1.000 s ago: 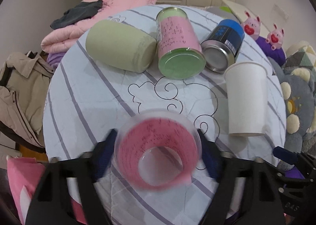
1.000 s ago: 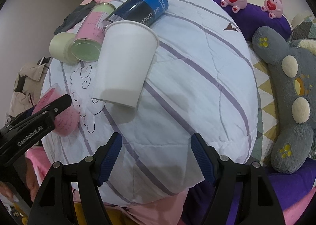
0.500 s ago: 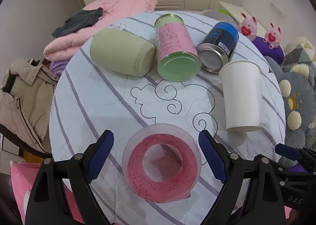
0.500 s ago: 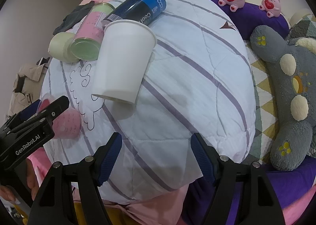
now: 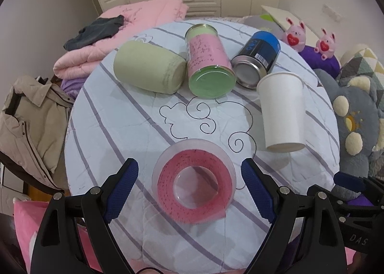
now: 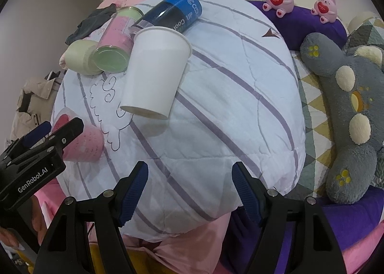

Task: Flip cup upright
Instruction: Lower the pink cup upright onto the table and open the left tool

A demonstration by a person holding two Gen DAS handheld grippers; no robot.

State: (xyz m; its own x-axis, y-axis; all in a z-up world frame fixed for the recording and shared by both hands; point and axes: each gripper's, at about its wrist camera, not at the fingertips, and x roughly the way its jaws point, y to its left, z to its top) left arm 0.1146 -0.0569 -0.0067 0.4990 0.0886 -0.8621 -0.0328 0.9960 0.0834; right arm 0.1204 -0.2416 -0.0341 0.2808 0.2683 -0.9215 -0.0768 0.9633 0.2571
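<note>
A clear plastic cup with a pink lining (image 5: 195,180) stands upright, mouth up, on the striped white quilt (image 5: 120,118). It also shows in the right wrist view (image 6: 84,142). My left gripper (image 5: 189,182) is open, its fingers either side of the cup and clear of it. A white paper cup (image 5: 282,110) lies on its side to the right, seen too in the right wrist view (image 6: 156,70). My right gripper (image 6: 189,190) is open and empty over the quilt's near edge.
At the back lie a pale green roll (image 5: 148,70), a pink and green can (image 5: 208,62) and a blue can (image 5: 259,57). A grey plush toy (image 6: 348,115) lies to the right. Pink bedding (image 5: 124,31) and a beige coat (image 5: 26,115) sit at the left.
The left gripper has opened and let go of the pink cup, which now stands on the quilt. The gripper has drawn back a little. The right gripper has barely moved.
</note>
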